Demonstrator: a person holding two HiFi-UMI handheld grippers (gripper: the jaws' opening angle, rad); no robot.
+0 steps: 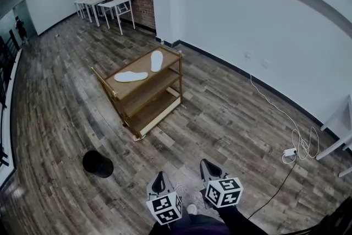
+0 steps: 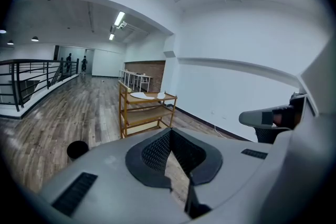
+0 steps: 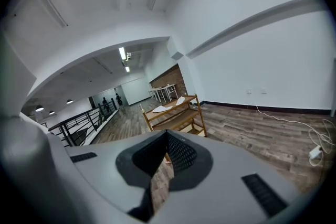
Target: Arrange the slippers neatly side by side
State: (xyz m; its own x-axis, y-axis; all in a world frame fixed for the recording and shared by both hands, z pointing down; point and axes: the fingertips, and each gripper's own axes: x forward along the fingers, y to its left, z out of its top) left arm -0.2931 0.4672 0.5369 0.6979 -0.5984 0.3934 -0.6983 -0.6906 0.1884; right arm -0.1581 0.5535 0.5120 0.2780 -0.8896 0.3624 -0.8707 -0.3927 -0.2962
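Observation:
Two white slippers lie apart on the top shelf of a wooden cart [image 1: 175, 71] in the middle of the room. One slipper [image 1: 131, 76] lies crosswise near the shelf's middle; the other [image 1: 157, 60] lies lengthwise toward the far end. Both grippers are well short of the cart, low at the bottom of the head view. My left gripper [image 1: 160, 175] is shut and holds nothing, with its jaw tips [image 2: 170, 131] touching. My right gripper [image 1: 207, 164] is also shut and empty, its tips [image 3: 168, 134] together. Both gripper views show the cart ahead with the slippers [image 2: 140, 95] [image 3: 159, 109] on top.
A black round object [image 1: 98, 164] sits on the wood floor to the left of the grippers. A white cable and power strip [image 1: 290, 153] lie by the right wall, beside a white table leg [image 1: 336, 135]. White tables [image 1: 115, 4] stand far back, and a black railing [image 2: 31, 81] runs along the left.

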